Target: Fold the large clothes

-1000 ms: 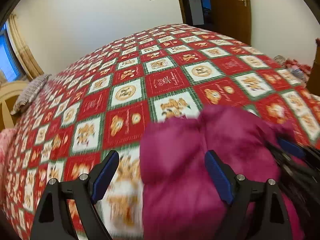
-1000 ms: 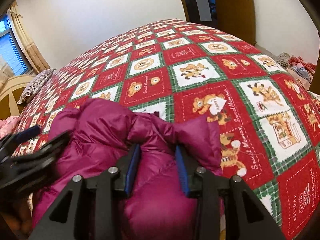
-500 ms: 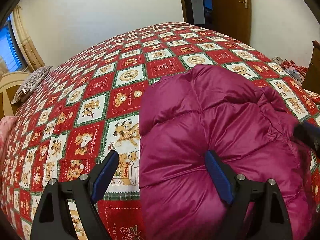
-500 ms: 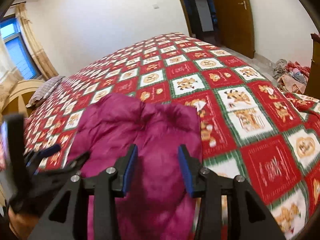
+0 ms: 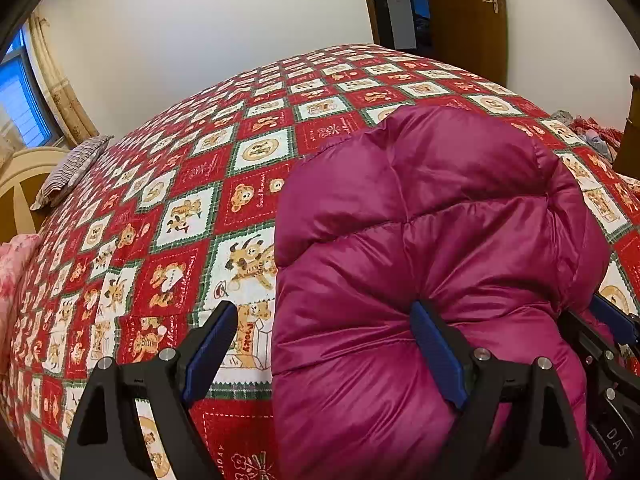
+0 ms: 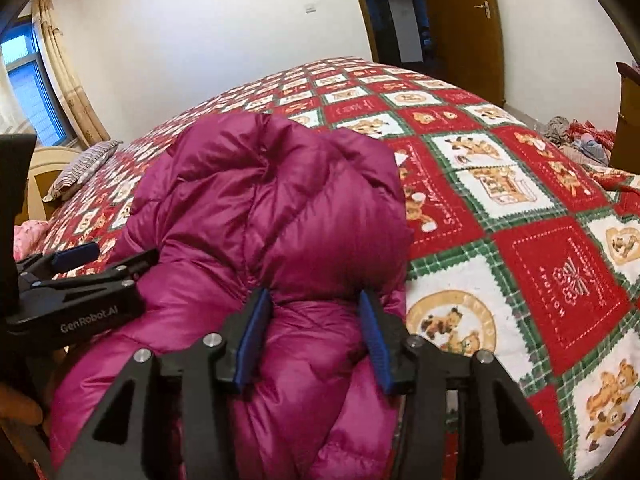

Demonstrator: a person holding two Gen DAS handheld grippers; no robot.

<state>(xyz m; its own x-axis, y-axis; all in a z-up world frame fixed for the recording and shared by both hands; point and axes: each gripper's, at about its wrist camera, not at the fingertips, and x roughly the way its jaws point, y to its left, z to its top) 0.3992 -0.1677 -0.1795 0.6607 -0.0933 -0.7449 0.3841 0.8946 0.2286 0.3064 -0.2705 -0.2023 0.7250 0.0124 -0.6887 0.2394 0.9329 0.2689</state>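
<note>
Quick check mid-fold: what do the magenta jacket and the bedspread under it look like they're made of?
Magenta jacket: likely thin nylon or polyester shell, satin sheen, stitched puffy baffles suggesting down or synthetic fill. Bedspread: matte woven cloth, probably printed cotton; no shine.

The puffy magenta jacket (image 5: 440,248) is bulging up right in front of my left claw (image 5: 324,350), blocking everything ahead on that side's right half. To its left, open bedspread (image 5: 168,216) is running clear toward the striped pillow (image 5: 68,172) and the headboard (image 5: 20,184) at the far edge. My right claw (image 6: 316,340) is wedged into the jacket's folds, and my left claw (image 6: 76,276) is crowding in just beside it. Rightward, flat quilt is stretching free out to the clothes pile (image 6: 576,140) beyond the bed's edge.
</note>
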